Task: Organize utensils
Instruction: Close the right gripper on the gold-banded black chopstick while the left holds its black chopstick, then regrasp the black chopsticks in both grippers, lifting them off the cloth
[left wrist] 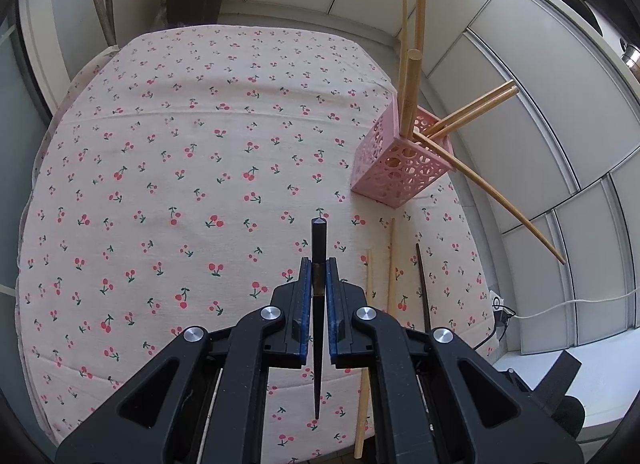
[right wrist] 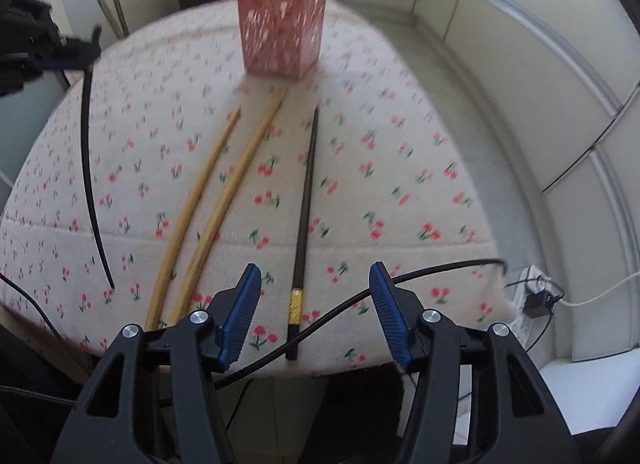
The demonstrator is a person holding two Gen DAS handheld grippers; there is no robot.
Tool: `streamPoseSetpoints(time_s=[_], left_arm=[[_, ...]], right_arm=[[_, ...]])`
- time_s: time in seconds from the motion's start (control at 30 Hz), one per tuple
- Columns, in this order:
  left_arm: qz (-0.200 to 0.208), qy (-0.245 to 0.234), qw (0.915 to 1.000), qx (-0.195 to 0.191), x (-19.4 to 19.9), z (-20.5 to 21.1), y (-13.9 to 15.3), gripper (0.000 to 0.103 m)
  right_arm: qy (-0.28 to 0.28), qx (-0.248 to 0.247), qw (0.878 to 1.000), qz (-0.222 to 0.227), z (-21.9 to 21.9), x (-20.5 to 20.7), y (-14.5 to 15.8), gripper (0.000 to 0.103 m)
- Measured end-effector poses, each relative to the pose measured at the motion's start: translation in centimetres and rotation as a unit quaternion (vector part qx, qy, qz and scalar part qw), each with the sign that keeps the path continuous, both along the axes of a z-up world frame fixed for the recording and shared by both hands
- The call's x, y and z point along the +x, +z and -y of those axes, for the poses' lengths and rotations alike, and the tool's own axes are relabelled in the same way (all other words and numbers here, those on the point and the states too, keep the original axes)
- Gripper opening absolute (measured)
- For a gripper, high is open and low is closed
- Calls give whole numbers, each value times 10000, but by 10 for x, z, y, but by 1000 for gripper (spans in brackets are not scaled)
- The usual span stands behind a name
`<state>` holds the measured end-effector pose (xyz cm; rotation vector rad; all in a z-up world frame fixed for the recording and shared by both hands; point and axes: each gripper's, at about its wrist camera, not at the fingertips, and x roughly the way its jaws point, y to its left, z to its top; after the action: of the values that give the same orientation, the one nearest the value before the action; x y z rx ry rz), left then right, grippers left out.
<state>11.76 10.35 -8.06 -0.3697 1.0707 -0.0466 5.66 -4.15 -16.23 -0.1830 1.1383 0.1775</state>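
A soft, padded surface is covered by a cream cloth (left wrist: 192, 152) printed with small red cherries on green stems. Near its far right edge a pink plastic holder (left wrist: 400, 160) is seen, square in section and pierced with round holes. 5 pale wooden chopsticks (left wrist: 412, 92) are stood in it, round-ended and fanned out at different angles.

The left gripper (left wrist: 319, 276) is closed on a black chopstick (left wrist: 319, 304), slim and tapered to a point at one end, faceted at the other; it is pinched near its thick end between blue ribbed pads, with the point hanging toward the camera.

On the cloth, 2 more wooden chopsticks (right wrist: 208, 200) are laid side by side, their far tips near the holder's base. Just to their right a second black chopstick (right wrist: 305, 200) is laid, marked by a gold band near its thick end.

The right gripper (right wrist: 316, 312) is held above that banded end with its jaws parted and nothing touched by the pads. A black cable (right wrist: 360, 296) is draped across the cloth's near edge.
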Motion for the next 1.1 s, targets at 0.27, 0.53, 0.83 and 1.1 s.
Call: streamPoseSetpoints(time_s=[0.27,0.53,0.83,1.1], left_arm=[[-12,5,10000,-7,0,0,0,7],[84,85,9999,-41,-4,-4,5,7],[318,125,9994,-58,-8,-4,17,7],[309,60,9995,-51,-7,1,16,7]], right_arm=[[2,258,9984,-495,-1,13,-17,7],[-42,666,9978,-64,4,2,13,7],[119,641,9925,1037,4,-14,63,7],[531,673,9963,100,-7,7,44,7]])
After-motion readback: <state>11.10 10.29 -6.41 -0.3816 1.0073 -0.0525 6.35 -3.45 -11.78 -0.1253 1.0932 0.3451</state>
